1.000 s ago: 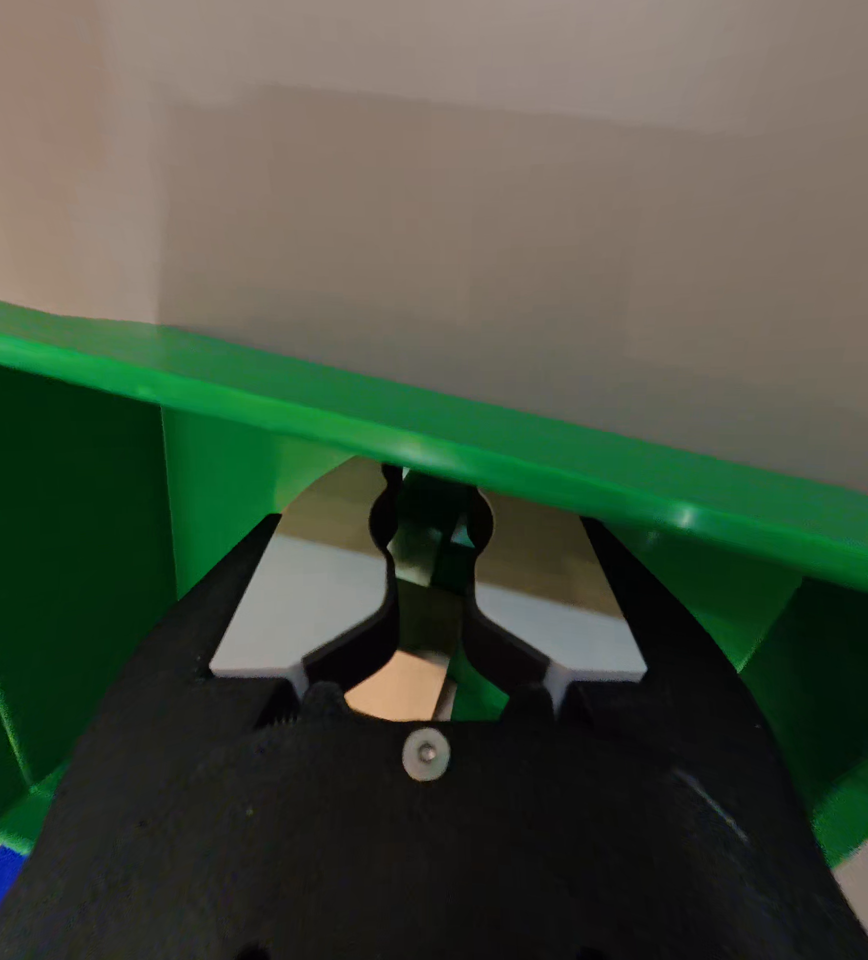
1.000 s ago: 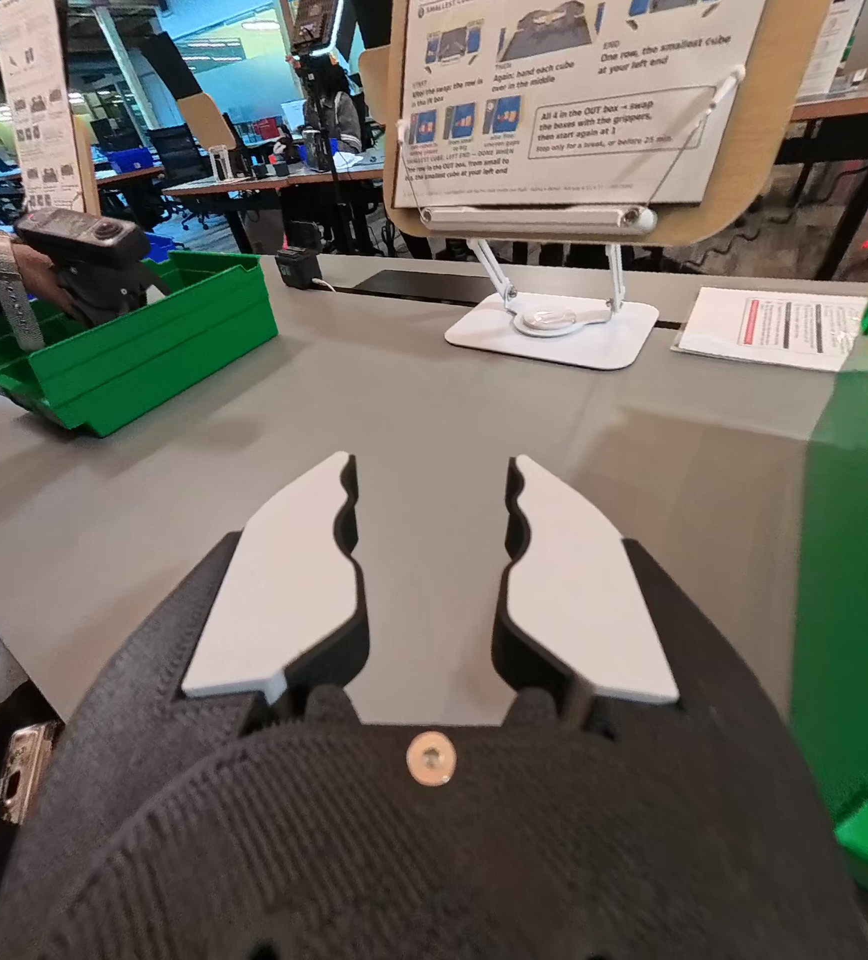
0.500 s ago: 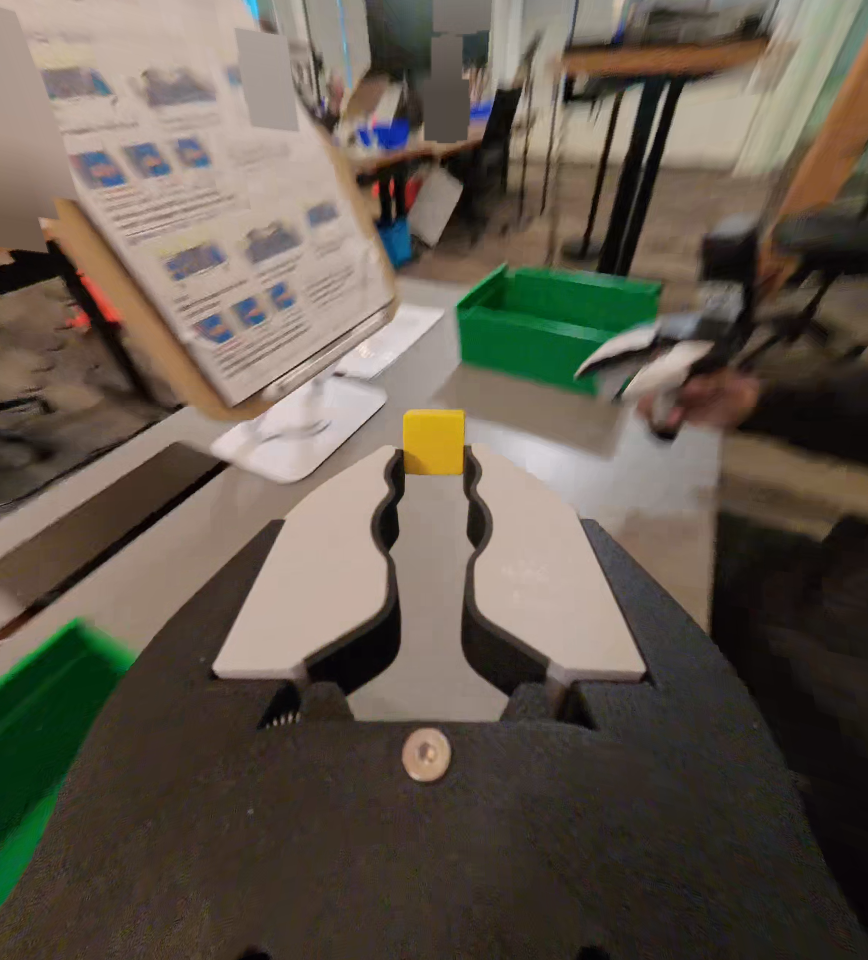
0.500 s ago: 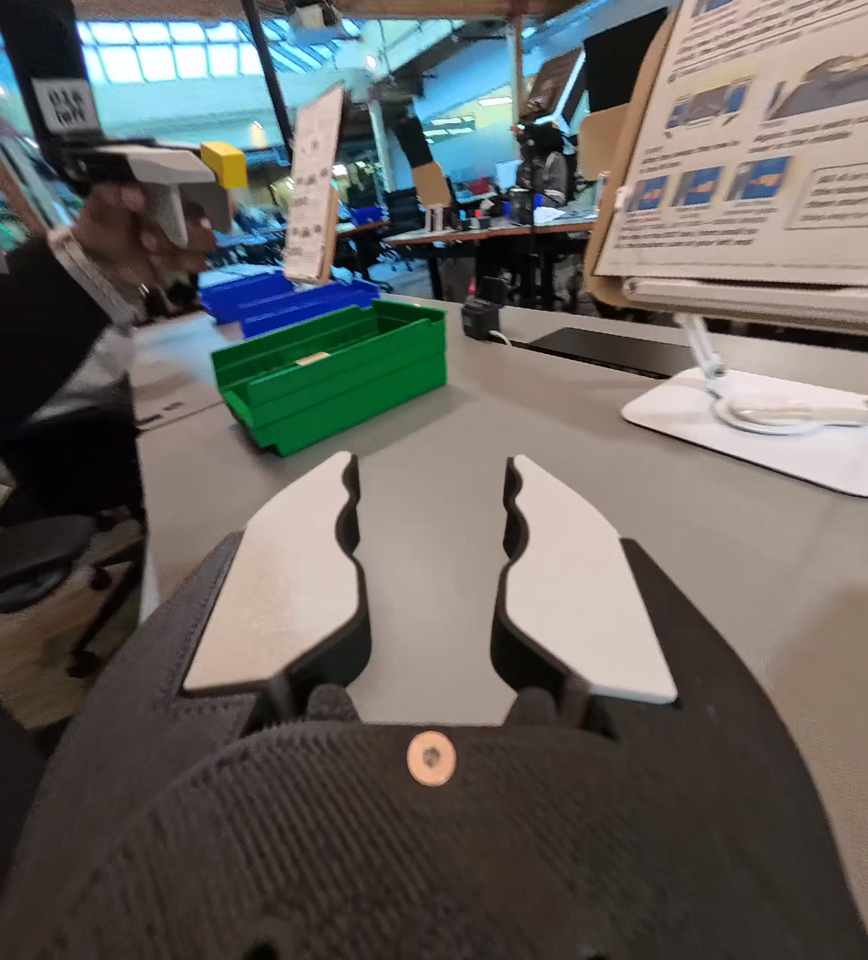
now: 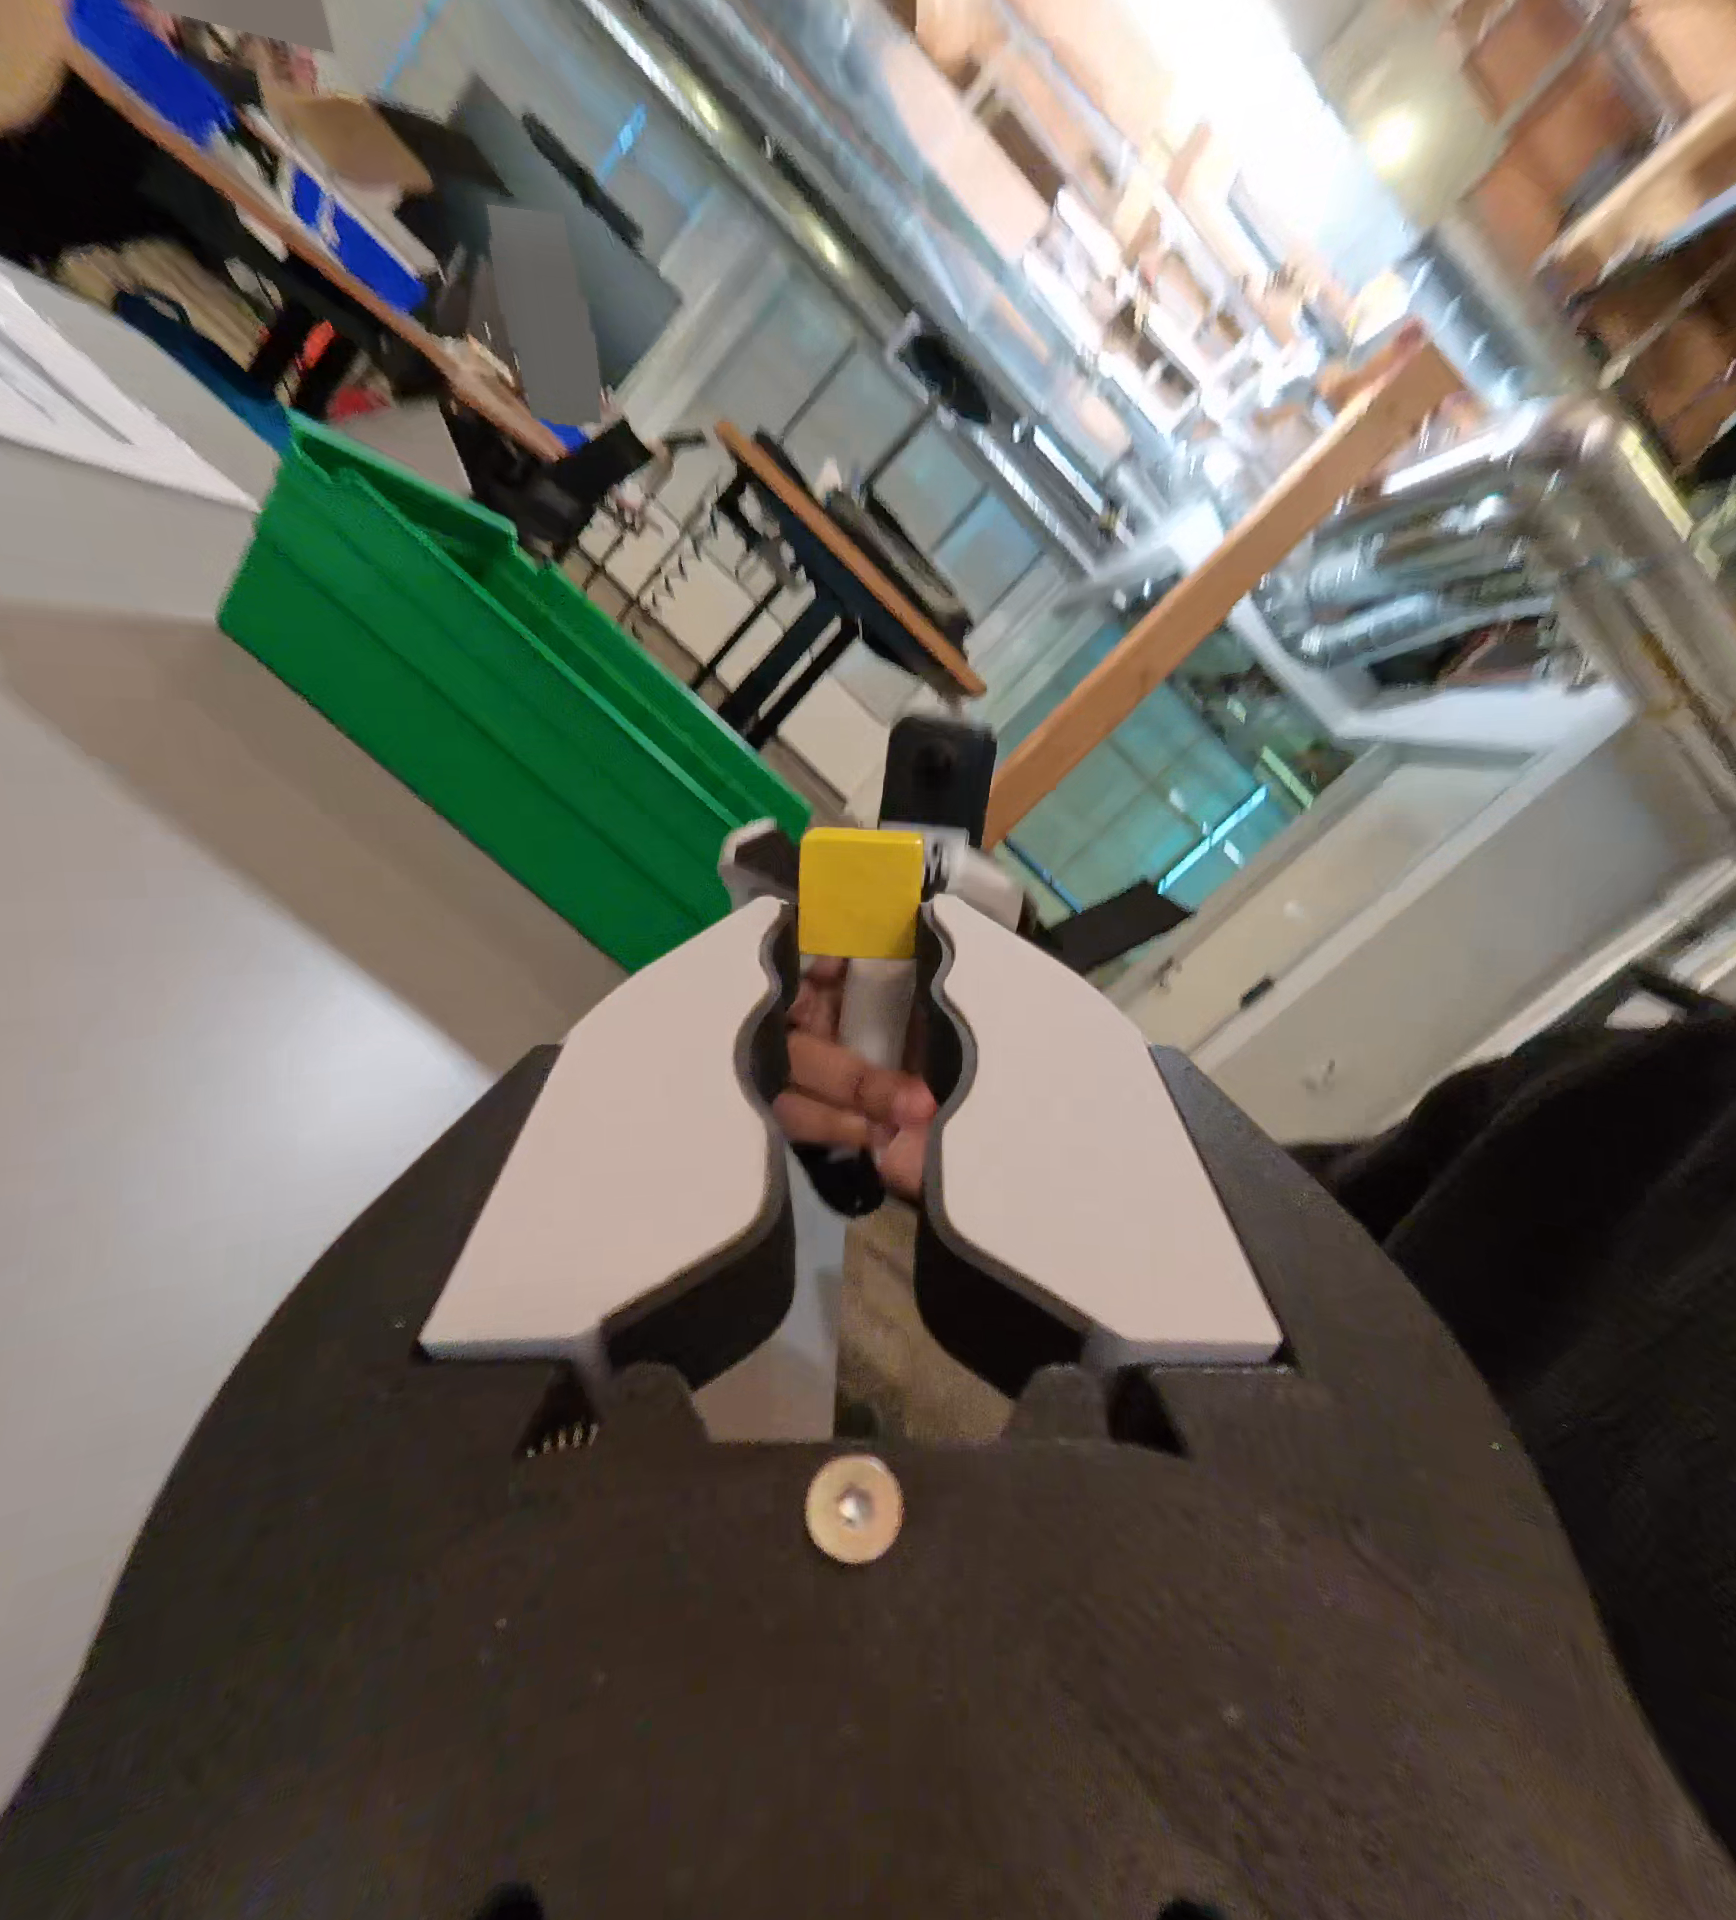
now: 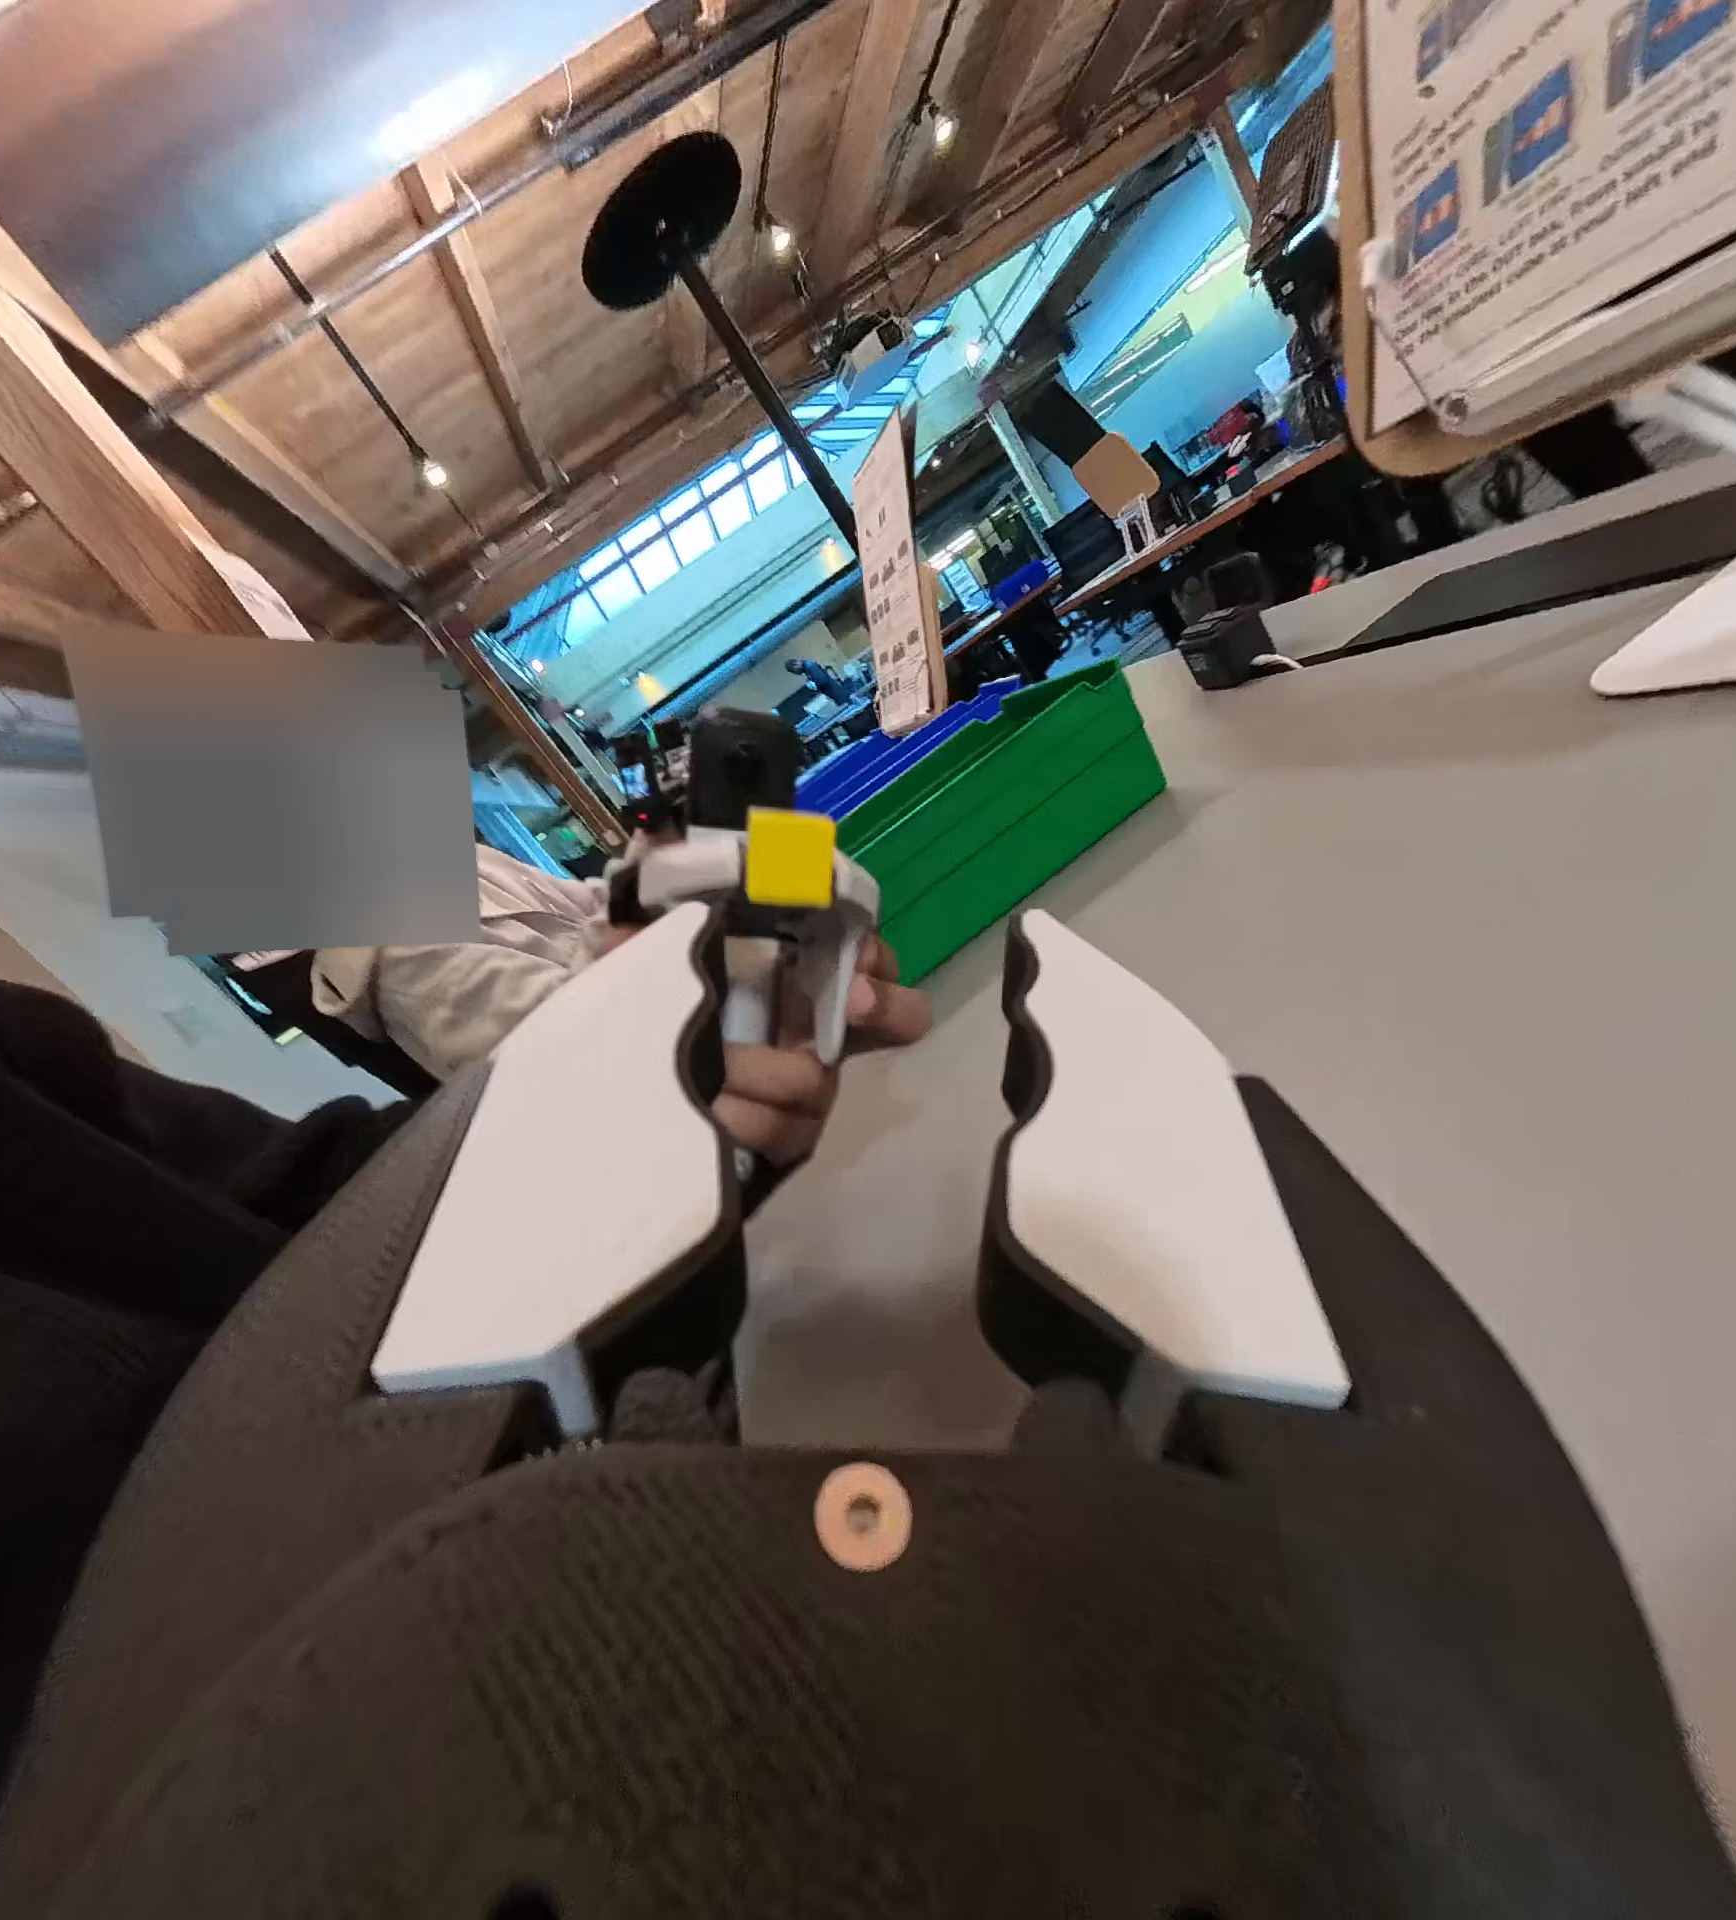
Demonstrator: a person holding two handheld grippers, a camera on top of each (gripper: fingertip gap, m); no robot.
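Left claw (image 5: 859, 914) raised, its fingers clamped tight; right claw (image 6: 859, 951) faces it, fingers spread apart

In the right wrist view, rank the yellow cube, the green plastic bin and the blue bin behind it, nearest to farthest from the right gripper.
1. Yellow cube: nearest the open right gripper, just beyond its left fingertip, clamped in the left gripper.
2. Green plastic bin: farther back on the grey table, centre.
3. Blue bin: directly behind the green one.

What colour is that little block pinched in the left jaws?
Yellow. The block shows best in the left wrist view, clamped at the tips of the left gripper.
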